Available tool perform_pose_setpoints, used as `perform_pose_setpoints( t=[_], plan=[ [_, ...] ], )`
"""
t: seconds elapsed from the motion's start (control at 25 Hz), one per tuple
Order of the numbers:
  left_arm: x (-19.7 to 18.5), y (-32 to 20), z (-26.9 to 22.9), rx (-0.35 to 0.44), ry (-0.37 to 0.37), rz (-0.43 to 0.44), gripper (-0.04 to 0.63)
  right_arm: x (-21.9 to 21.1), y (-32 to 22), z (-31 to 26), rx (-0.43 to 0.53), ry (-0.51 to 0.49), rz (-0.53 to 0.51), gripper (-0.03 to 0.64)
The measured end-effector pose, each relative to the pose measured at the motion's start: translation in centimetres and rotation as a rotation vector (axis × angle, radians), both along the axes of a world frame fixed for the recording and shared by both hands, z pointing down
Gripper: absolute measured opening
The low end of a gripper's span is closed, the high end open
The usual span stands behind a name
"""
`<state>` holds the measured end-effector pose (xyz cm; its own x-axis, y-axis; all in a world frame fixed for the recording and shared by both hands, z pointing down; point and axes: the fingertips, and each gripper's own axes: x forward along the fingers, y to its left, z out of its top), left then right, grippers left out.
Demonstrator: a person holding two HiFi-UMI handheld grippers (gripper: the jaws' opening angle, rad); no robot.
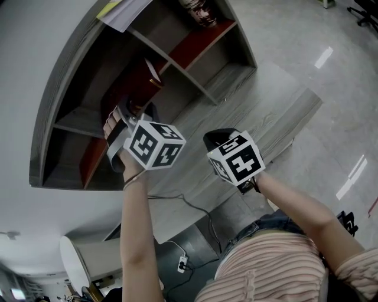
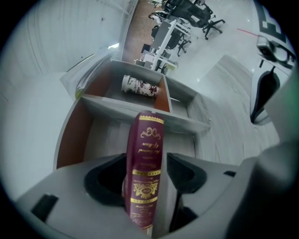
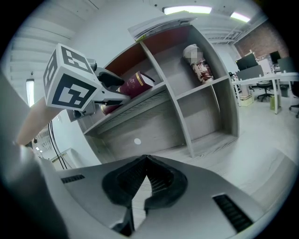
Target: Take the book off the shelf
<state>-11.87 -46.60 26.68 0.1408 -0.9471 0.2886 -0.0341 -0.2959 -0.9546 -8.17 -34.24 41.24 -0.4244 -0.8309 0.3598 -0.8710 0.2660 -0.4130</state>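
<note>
A dark red book with gilt print stands upright on a middle board of the grey shelf; it also shows in the head view as a red book. My left gripper reaches into that compartment. Its jaws stand wide on either side of the spine, with a thin gap showing at the right pad. The right gripper view shows the same book leaning beside the left gripper. My right gripper hangs in front of the shelf, shut and holding nothing, with its fingertips touching.
A patterned can lies in the compartment beyond the book. A plastic folder of papers lies on top of the shelf. A cable and power strip lie on the floor. Office chairs and desks stand far off.
</note>
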Motion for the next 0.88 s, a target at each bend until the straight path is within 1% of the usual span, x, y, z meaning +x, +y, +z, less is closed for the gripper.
perform_pose_setpoints(
  t=[0.12, 0.32, 0.88],
  plan=[
    [0.3, -0.5, 0.3, 0.004, -0.028, -0.002, 0.261, 0.1, -0.1, 0.1, -0.002, -0.004, 0.002, 0.008],
    [0.6, -1.3, 0.9, 0.023, -0.068, -0.008, 0.265, 0.6, -0.3, 0.4, -0.008, -0.006, 0.01, 0.009],
    [0.4, -3.3, 0.4, 0.041, -0.094, -0.034, 0.264, 0.9, -0.5, 1.4, -0.034, 0.008, 0.003, 0.008]
  ],
)
